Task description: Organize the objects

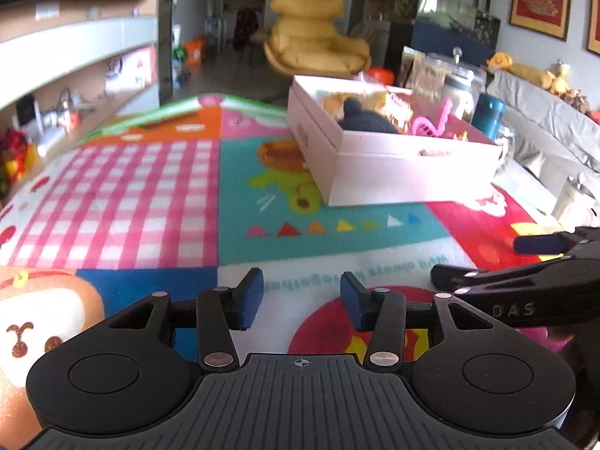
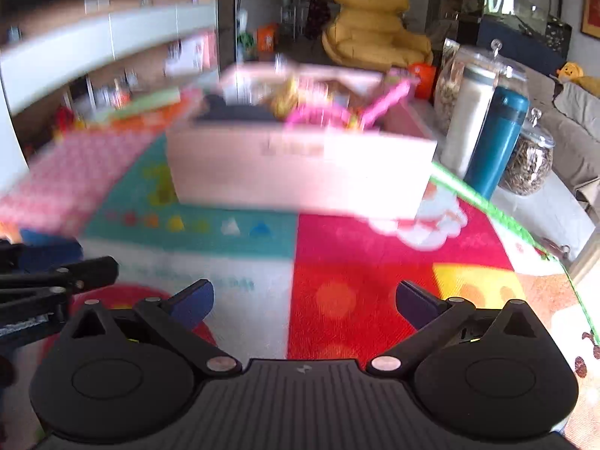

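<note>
Box ahead on mat, already holding items, right of left tool, centred before right tool | left tool half-open, empty | right tool wide, empty, nearer, I judge

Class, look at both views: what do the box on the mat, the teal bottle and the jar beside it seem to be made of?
Box: probably cardboard or thin board, matte pale finish, crisp folded-looking edges. Teal bottle: likely coated metal or plastic, smooth with a soft sheen; cannot say which. Jar: clear glass or acrylic, since its brown contents show through.
</note>
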Motion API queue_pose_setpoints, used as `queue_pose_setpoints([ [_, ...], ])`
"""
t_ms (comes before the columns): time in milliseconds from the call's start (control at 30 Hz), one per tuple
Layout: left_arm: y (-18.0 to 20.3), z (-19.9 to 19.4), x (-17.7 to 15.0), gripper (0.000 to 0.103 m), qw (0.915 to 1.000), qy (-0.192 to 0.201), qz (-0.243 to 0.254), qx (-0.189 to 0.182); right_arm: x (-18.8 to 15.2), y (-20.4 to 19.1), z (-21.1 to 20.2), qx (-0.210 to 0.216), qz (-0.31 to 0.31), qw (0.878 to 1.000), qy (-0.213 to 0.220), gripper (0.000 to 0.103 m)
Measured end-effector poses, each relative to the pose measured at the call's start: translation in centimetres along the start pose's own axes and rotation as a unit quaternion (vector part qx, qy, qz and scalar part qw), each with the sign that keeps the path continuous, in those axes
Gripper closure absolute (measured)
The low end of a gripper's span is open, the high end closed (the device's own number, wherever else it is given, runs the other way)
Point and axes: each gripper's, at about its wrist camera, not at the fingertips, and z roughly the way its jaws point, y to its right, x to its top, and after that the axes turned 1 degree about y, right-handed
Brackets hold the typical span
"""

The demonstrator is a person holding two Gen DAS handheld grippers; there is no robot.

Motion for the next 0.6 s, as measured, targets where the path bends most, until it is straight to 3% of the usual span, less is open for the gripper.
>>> queue_pose_setpoints([
  [100, 0.2, -0.1, -0.4, 0.043, 1.0, 0.008, -0.001, -0.002, -0.8, 1.4, -0.4, 0.019, 0.045, 0.999, 0.016, 0.0],
  [167, 0.6, 0.0, -0.6, 0.032, 0.9999, 0.01, 0.004, -0.009, -1.4, 1.4, -0.5, 0.018, 0.026, 0.999, 0.037, 0.0],
  [233, 0.8, 0.1, -0.5, 0.029, 0.9998, 0.011, 0.009, -0.012, -1.5, 1.6, -0.7, 0.02, 0.034, 0.998, 0.039, 0.0],
  [600, 0.7, 0.2, -0.3, 0.03, 0.9999, 0.013, 0.0, -0.008, -1.6, 2.3, -0.6, -0.002, 0.054, 0.998, 0.041, 0.0],
])
